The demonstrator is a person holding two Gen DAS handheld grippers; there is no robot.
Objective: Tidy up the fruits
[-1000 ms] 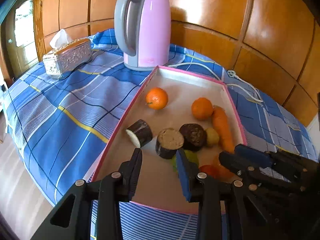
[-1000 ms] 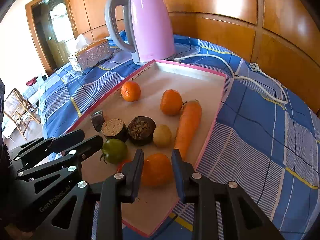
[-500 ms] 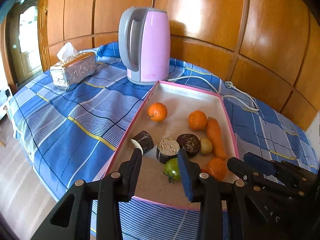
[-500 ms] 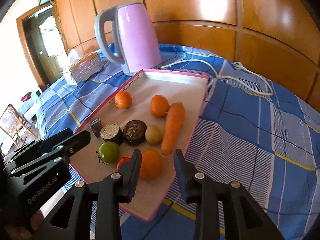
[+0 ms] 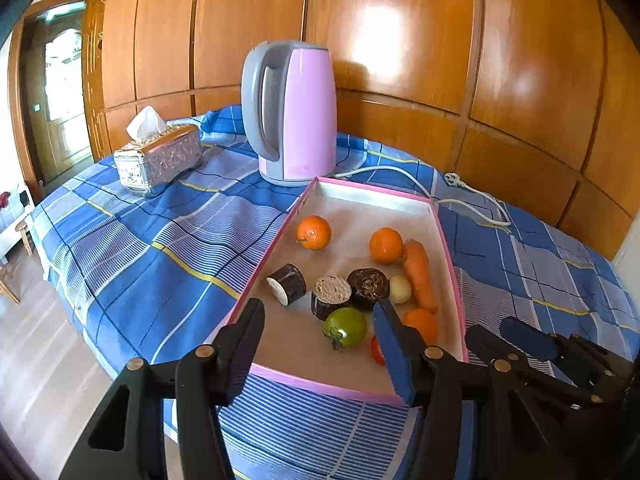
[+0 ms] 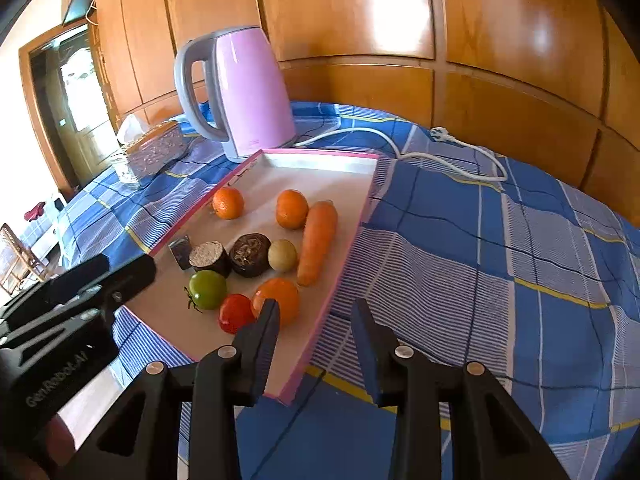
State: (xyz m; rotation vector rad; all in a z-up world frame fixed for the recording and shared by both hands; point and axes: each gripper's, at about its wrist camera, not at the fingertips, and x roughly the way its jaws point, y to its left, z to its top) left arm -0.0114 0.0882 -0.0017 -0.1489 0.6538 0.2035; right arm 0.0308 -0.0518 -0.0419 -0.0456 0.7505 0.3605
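A pink-rimmed tray (image 5: 276,236) holds two oranges (image 5: 314,232) at the back, a carrot (image 5: 418,276), cut eggplant pieces (image 5: 288,284), a green tomato (image 5: 346,326), a red tomato (image 6: 236,313) and a third orange (image 6: 280,298) near the front. My left gripper (image 5: 320,312) hovers over the tray's near end. Its jaws are opening and nothing is between them. My right gripper (image 6: 316,306) hangs above the tray's right rim (image 6: 352,240). Its jaws are also opening and hold nothing; the front orange lies just left of them.
A pink kettle (image 5: 294,112) stands behind the tray, its white cord and plug (image 5: 472,192) trailing right. A silver tissue box (image 5: 160,158) sits at the back left. The blue plaid cloth (image 5: 140,248) drops off at the left edge to the floor. Wood panels back the table.
Both grippers have pulled back and up from the tray, so the fruit looks smaller. The left jaws have spread much wider and the right jaws a little. The front orange stays on the tray.
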